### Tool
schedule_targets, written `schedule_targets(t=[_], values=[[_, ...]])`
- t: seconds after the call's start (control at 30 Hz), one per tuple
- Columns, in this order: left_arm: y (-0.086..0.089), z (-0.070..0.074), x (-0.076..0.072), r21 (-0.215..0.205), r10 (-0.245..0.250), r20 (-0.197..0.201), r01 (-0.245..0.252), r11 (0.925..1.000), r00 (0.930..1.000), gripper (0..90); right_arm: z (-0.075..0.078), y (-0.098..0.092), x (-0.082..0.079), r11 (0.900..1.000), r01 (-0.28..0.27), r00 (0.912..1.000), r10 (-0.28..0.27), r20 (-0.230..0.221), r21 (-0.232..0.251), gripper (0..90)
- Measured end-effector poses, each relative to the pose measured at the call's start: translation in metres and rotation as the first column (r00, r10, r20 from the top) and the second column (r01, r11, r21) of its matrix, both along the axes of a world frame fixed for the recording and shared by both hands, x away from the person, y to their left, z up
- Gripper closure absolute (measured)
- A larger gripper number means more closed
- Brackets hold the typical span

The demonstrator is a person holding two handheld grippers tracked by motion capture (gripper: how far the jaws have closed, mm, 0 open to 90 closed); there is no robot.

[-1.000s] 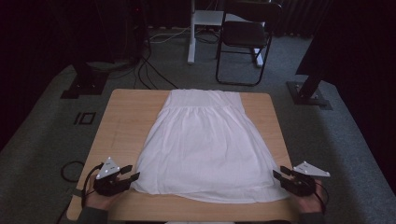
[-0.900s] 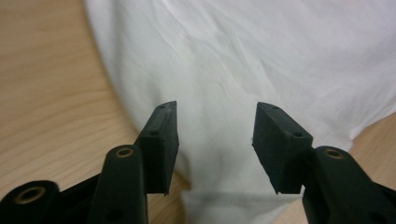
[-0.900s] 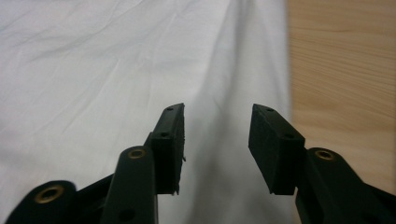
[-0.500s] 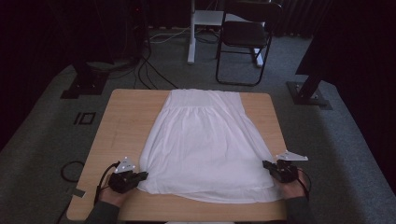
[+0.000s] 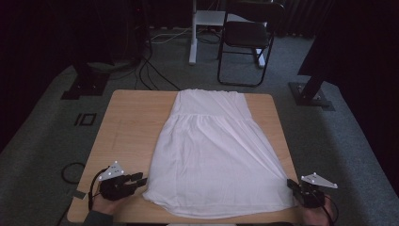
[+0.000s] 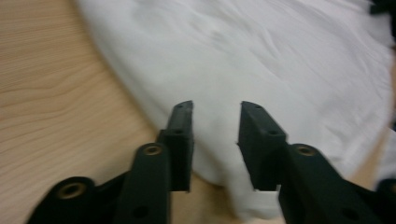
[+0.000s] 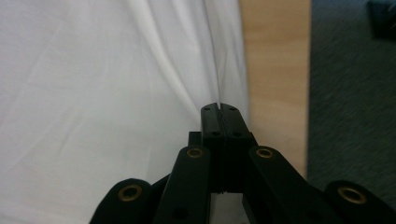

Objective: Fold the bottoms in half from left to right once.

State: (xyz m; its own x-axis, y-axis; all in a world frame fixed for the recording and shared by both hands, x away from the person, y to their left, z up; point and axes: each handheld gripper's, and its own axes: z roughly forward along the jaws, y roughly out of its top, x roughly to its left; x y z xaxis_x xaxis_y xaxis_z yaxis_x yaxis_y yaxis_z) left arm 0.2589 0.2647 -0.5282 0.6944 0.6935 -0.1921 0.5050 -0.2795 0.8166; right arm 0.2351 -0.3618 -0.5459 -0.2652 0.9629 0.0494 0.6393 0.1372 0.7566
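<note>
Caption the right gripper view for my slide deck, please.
Right gripper shut on the white dress hem near the table edge.

A light wooden table [image 5: 127, 122] with rounded corners stands on grey-green carpet [image 5: 42, 141], which runs out on every side of it. Beyond the far edge a black folding chair [image 5: 247, 40] stands beside a white post [image 5: 193, 30] with a pale shelf or desk top behind it. Black cables [image 5: 150, 70] trail over the carpet from the far left toward the table. Dark stand feet rest on the carpet at the far left [image 5: 84, 84] and far right [image 5: 313, 94]. The back of the room lies in deep shadow; the light falls mainly on the table and the nearby carpet
</note>
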Motion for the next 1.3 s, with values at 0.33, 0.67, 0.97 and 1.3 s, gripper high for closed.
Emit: schedule_targets(t=[0.33, 0.67, 0.97, 1.3], values=[[-0.046, 0.009, 0.089, 0.153, 0.134, 0.006, -0.134, 0.9791, 0.9909, 36.9, -0.018, 0.006, 0.007, 0.999, -0.017, 0.9981, 0.015, -0.059, -0.043, 89.8], [-0.084, -0.014, 0.151, 0.248, 0.242, -0.064, -0.220, 0.9434, 0.9682, 24.5, -0.020, 0.003, 0.007, 0.999, -0.029, 0.9986, 0.028, -0.046, -0.019, 89.7], [-0.085, -0.020, 0.135, 0.258, 0.167, -0.053, -0.148, 0.9548, 0.9846, 86.1, -0.023, 0.003, 0.005, 0.999, -0.041, 0.9988, 0.041, -0.028, -0.002, 89.6], [-0.042, -0.023, 0.072, 0.223, 0.176, -0.029, -0.166, 0.9606, 0.9839, 87.2, -0.025, 0.002, -0.016, 0.991, -0.128, 0.9914, 0.129, -0.020, 0.034, 89.7]])
